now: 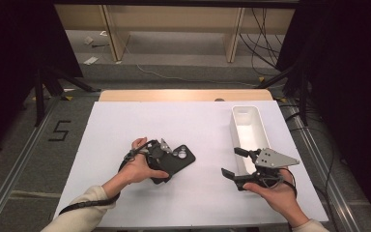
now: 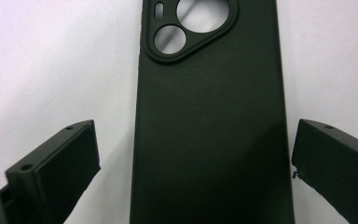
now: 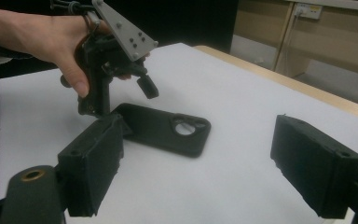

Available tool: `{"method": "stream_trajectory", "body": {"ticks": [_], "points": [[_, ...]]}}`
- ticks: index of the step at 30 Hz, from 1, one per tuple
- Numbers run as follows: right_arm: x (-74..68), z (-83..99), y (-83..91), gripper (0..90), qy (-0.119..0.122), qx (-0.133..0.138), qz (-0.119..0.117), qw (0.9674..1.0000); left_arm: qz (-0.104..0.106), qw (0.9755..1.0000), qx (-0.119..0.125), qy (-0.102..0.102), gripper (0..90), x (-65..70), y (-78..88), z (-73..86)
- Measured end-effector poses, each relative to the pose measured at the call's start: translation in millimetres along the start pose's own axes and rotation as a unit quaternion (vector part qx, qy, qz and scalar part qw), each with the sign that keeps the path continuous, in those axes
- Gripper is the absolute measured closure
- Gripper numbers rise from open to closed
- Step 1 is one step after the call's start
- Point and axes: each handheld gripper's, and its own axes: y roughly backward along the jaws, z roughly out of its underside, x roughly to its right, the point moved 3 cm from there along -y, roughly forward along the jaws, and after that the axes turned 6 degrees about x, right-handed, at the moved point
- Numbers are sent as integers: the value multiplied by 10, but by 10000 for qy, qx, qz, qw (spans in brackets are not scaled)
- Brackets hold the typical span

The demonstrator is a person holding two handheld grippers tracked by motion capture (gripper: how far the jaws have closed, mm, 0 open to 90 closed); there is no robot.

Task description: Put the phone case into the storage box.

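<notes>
A black phone case (image 1: pixel 182 158) lies flat on the white mat (image 1: pixel 125 125), its camera cut-outs facing up. A hand holds my left gripper (image 1: pixel 163 159) over the case's near end. In the left gripper view the case (image 2: pixel 209 121) runs between the two jaws of my left gripper (image 2: pixel 196 128), which stand open with a strip of mat showing on each side. My right gripper (image 1: pixel 235 162) is held in the other hand at the right, open with nothing between its jaws. In the right gripper view, beyond my right gripper (image 3: pixel 200 135), lie the case (image 3: pixel 168 128) and the left gripper (image 3: pixel 121 93).
A long white bin (image 1: pixel 248 126) stands at the right of the mat, just beyond the right gripper. The wooden table edge (image 1: pixel 183 94) runs along the back. Cables trail from both grippers toward the front.
</notes>
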Motion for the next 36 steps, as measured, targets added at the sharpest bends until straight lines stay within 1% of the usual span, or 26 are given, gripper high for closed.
{"method": "stream_trajectory", "body": {"ticks": [4, 5, 6, 18, 22, 26, 29, 36], "points": [[3, 2, -1, 182, -4, -1, 4, 10000, 1, 10000, -31, -30, 1, 8, -28, -13], [2, 3, -1, 182, -9, -6, 3, 10000, -4, 9999, -83, -86, 1, 5, -33, -13], [2, 4, -1, 182, -8, -9, -2, 10000, -3, 9999, -98, -93, 2, 8, -43, -13], [-2, 8, -1, 181, -14, -27, -23, 10000, 140, 9997, -194, -98, 0, -16, -109, -36], [-2, 9, -3, 181, -20, -24, -30, 10000, 165, 9996, -241, -31, 0, -17, -122, -40], [-3, 13, -5, 180, -6, -41, -27, 10000, 214, 9993, -288, -54, 0, -31, -129, -49], [-4, 13, -6, 180, -8, -44, -32, 10000, 274, 9992, -304, -22, 0, -43, -139, -52], [-3, 15, -11, 179, -16, -34, -48, 10000, 401, 9985, -362, -77, 3, -60, -152, -62]]}}
